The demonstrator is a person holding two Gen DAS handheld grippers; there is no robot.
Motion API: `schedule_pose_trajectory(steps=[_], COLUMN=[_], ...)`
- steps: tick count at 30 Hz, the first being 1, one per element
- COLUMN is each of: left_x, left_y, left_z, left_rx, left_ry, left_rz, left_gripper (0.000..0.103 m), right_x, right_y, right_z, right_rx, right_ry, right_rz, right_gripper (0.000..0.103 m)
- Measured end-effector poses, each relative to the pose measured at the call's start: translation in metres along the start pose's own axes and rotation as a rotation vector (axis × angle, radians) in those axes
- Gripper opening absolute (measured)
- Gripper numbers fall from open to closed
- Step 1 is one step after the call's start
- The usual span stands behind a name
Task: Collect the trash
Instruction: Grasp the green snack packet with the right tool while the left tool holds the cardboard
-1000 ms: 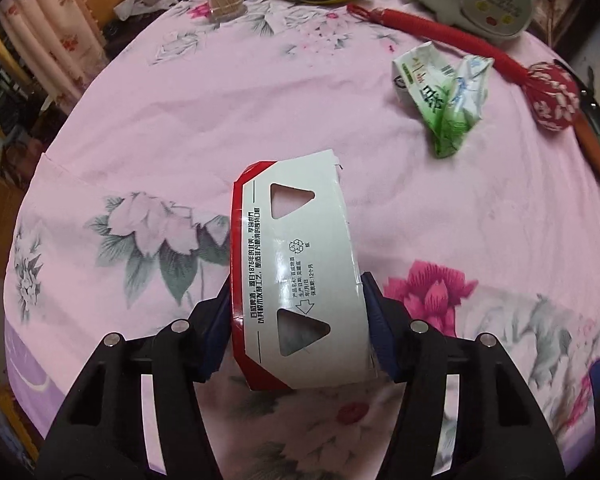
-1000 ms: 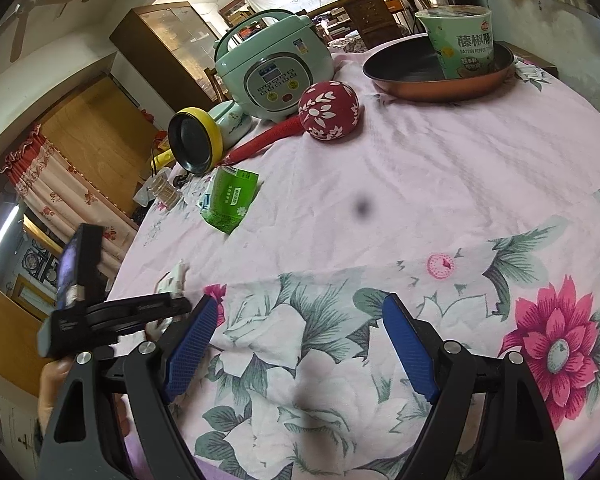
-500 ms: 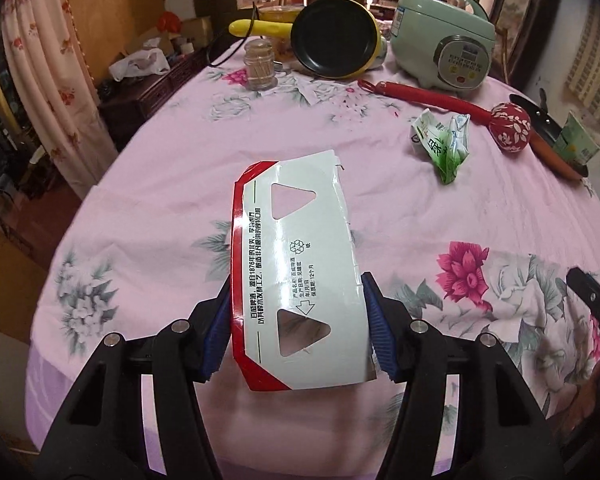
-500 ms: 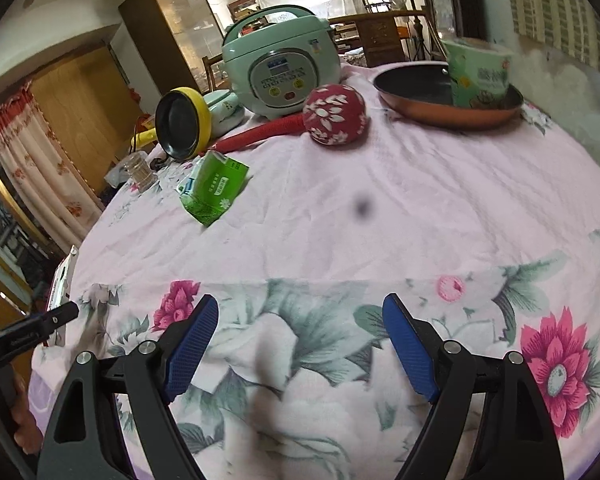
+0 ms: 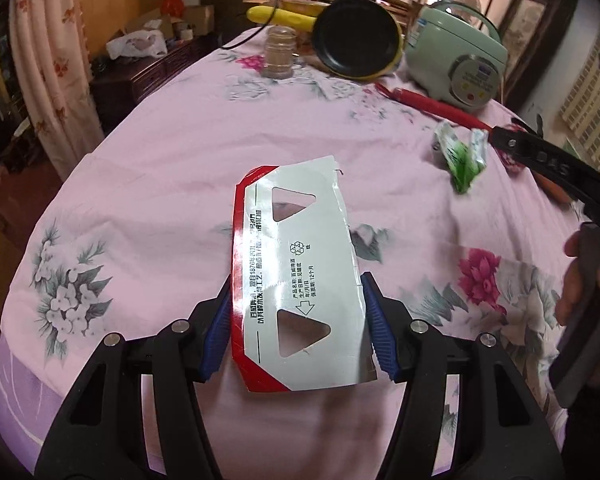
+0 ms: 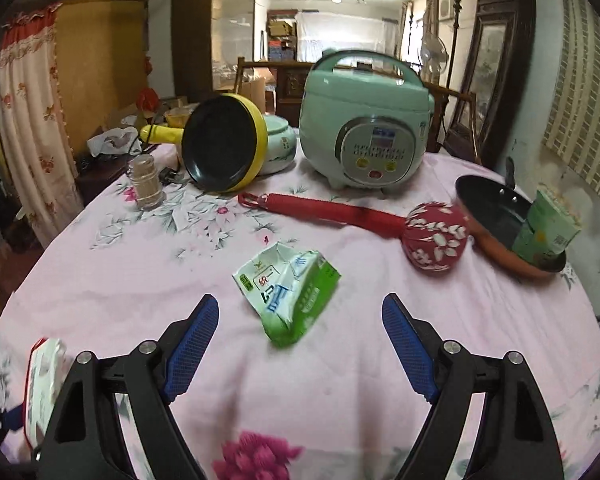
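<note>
Trash sits in both my views: the left hand-held gripper (image 5: pixel 296 322) clamps a flattened white carton (image 5: pixel 296 280) with a red edge, triangular cut-outs and printed text, held above the worktop (image 5: pixel 172 160). My right hand-held gripper (image 6: pixel 300 344) is spread wide with nothing between its blue pads (image 6: pixel 192 340); just ahead of them a crumpled green-and-white carton (image 6: pixel 288 292) lies on the pink floral cloth. Beyond it I see a red massage hammer (image 6: pixel 436 240), a green rice cooker (image 6: pixel 364 128) and a yellow pan (image 6: pixel 224 148).
</note>
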State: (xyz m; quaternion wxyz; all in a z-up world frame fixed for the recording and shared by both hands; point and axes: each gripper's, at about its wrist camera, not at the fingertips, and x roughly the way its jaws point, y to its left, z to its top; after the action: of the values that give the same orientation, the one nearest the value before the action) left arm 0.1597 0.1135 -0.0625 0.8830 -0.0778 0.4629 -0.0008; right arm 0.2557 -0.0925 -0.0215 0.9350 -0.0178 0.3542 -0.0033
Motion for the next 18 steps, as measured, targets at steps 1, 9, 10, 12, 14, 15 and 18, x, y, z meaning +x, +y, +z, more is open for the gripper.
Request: schedule_pose_trajectory(steps=[1, 9, 10, 12, 14, 15, 18], left_x=[0.000, -0.003, -0.003, -0.003, -0.002, -0.003, -0.003], left_y=[0.004, 0.012, 0.012, 0.011, 0.010, 0.009, 0.010], left_z=[0.001, 0.002, 0.002, 0.001, 0.000, 0.000, 0.001], left_rx=[-0.014, -0.037, -0.034, -0.030, -0.026, -0.024, -0.025], left_ry=[-0.001, -0.016, -0.015, -0.013, -0.013, -0.015, -0.023], left_rz=[0.003, 0.017, 0.018, 0.014, 0.015, 0.015, 0.018], left_gripper=[0.059, 0.059, 0.059, 0.059, 0.059, 0.059, 0.059], right_x=[0.010, 0.055, 0.060, 0.067, 0.072, 0.072, 0.066], right_y=[0.003, 0.018, 0.018, 0.017, 0.015, 0.013, 0.004], right_z=[0.001, -0.004, -0.005, -0.006, -0.007, -0.008, -0.009], right_rx=[0.002, 0.024, 0.025, 0.033, 0.044, 0.058, 0.117], right_ry=[0.018, 0.112, 0.128, 0.146, 0.169, 0.174, 0.193], right_rz=[-0.017, -0.087, -0.098, -0.102, -0.092, -0.075, -0.070], right_gripper=[0.081, 0.063, 0.059, 0.048, 0.027, 0.022, 0.022])
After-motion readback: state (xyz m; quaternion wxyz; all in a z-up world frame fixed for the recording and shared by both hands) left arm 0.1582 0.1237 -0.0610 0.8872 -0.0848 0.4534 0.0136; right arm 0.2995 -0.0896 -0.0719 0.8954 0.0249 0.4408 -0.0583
